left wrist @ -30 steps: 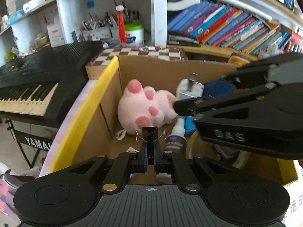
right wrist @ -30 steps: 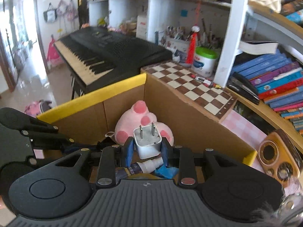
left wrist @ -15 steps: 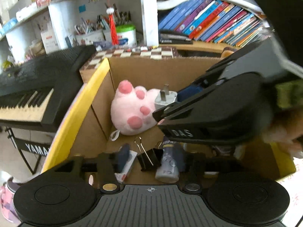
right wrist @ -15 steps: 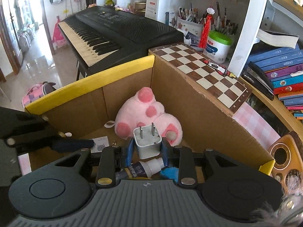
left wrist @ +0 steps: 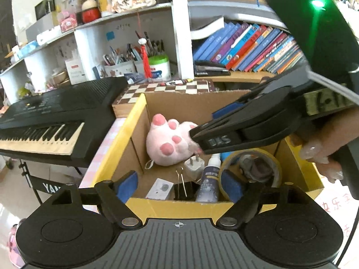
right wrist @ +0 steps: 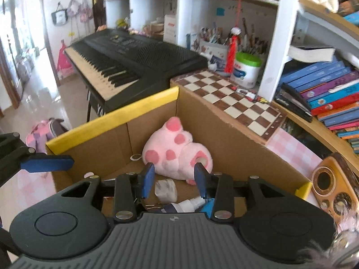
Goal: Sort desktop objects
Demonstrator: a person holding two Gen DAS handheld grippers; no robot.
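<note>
Cardboard box (left wrist: pixel 134 132) with yellow-taped rims sits below both grippers; behind its far wall lies a chessboard (left wrist: pixel 166 88), and beyond its left rim stands a keyboard (left wrist: pixel 56 112). Left gripper (left wrist: pixel 179 186) hangs over the near rim, its jaws wide after just opening, with nothing between them; binder clip (left wrist: pixel 186 189) lies on the box floor against the near wall, free of the pads. Right gripper (right wrist: pixel 174 180) hovers over the box, its jaws narrowly parted after just opening, with nothing pressed between the blue pads (right wrist: pixel 148 179); white plug (right wrist: pixel 166 189) lies on the box floor below them, prongs up in the left view (left wrist: pixel 194 164). Pink plush (left wrist: pixel 170 143) rests toward the far left corner of the box, touching the plug's far side. Spray bottle (left wrist: pixel 209 183) lies just right of the clip, by the near wall; tape roll (left wrist: pixel 251 170) sits to its right, toward the near right corner; a small white card (left wrist: pixel 159 189) lies left of the clip. A hand (left wrist: pixel 325 143) grips the right gripper's handle at the right edge of the left view. Books (right wrist: pixel 325 89) line the shelf beyond the chessboard.
</note>
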